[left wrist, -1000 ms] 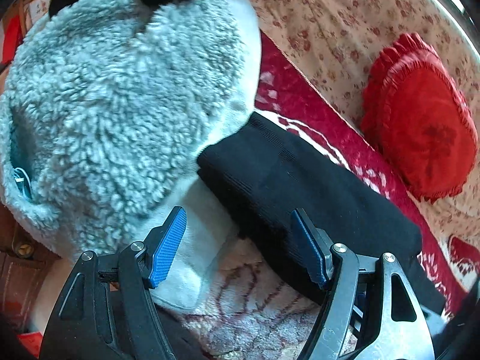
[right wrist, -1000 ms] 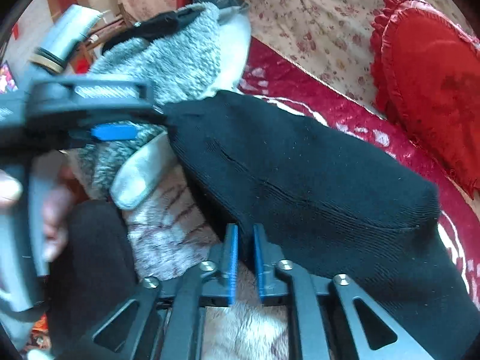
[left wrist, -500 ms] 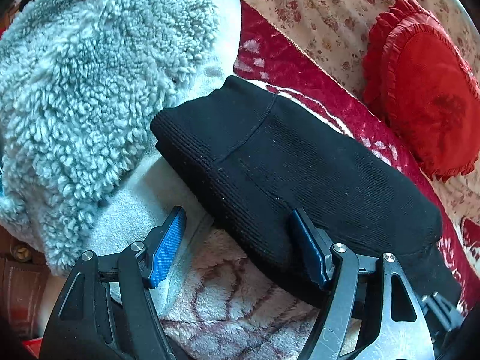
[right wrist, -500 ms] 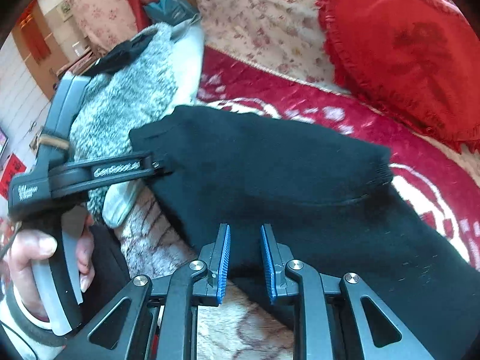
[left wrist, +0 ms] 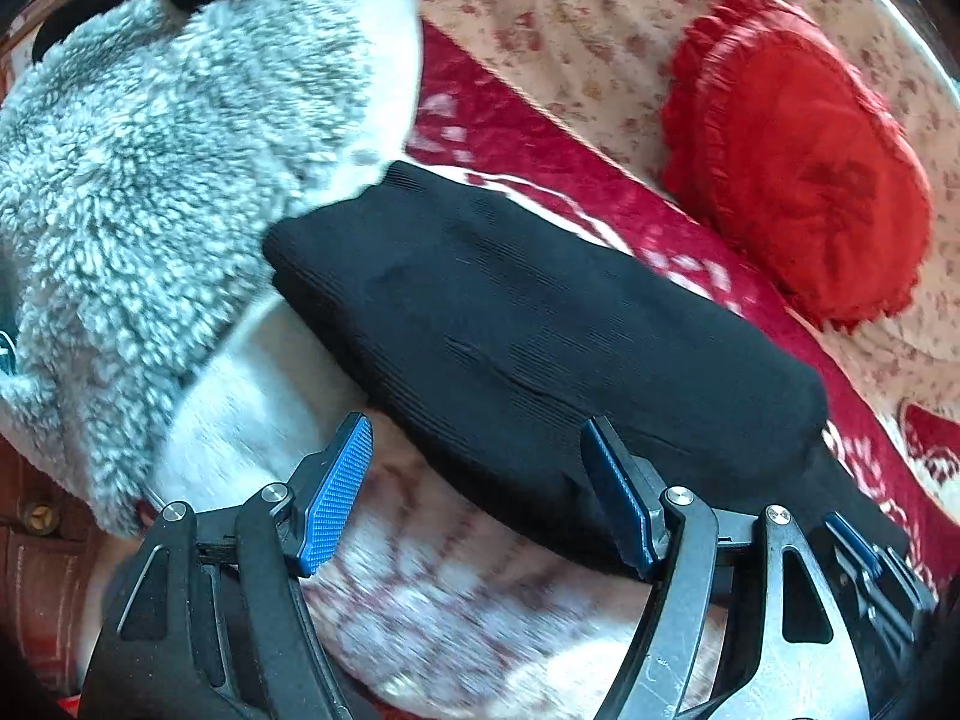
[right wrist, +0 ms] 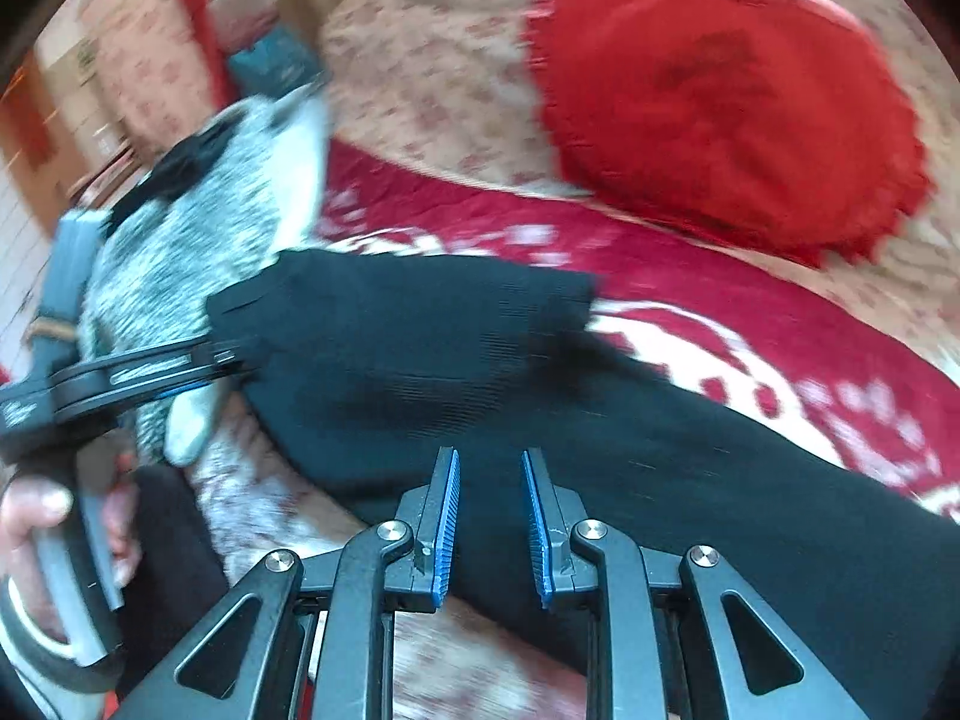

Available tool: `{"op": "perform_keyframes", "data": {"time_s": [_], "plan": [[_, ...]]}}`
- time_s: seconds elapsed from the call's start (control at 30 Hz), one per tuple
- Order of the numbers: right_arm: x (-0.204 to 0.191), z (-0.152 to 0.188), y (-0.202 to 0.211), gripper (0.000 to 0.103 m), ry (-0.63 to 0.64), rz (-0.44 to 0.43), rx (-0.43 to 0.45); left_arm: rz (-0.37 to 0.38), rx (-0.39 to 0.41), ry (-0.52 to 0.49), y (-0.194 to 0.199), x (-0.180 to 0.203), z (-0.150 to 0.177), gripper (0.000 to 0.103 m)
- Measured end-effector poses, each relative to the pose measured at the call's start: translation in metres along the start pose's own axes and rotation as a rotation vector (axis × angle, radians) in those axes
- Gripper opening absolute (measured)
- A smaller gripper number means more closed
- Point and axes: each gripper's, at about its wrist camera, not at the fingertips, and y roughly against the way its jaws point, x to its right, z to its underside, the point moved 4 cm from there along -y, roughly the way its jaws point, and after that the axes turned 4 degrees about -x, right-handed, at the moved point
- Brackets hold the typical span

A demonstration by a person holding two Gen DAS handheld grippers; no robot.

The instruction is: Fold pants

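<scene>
the folded black pants (left wrist: 528,324) lie on a red and white patterned blanket (left wrist: 516,138), the folded end touching a grey fleece garment (left wrist: 150,168) at 10 o'clock in the left wrist view. left tongs (left wrist: 474,492): pads spread wide, hovering at the near edge of the pants, nothing pinched. right tongs (right wrist: 489,516): pads narrowly apart over the near edge of the pants (right wrist: 480,360); no cloth visibly clamped between them. a red frilled cushion (right wrist: 720,96) rests at 1 o'clock, well apart from the pants. a hand (right wrist: 36,516) grips the left tool's handle at 9 o'clock.
</scene>
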Motion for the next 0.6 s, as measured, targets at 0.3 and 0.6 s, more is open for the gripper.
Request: {"op": "perform_keyframes", "data": {"time_s": [0.3, 0.6], "plan": [[0.085, 0.037, 0.031, 0.020, -0.121, 0.113, -0.068, 0.069, -0.088, -0.159, -0.018, 0.074, 0.049, 0.074], [0.151, 0.044, 0.084, 0.022, -0.205, 0.256, -0.042, 0.106, -0.100, -0.247, 0.000, 0.112, 0.069, 0.074]]}}
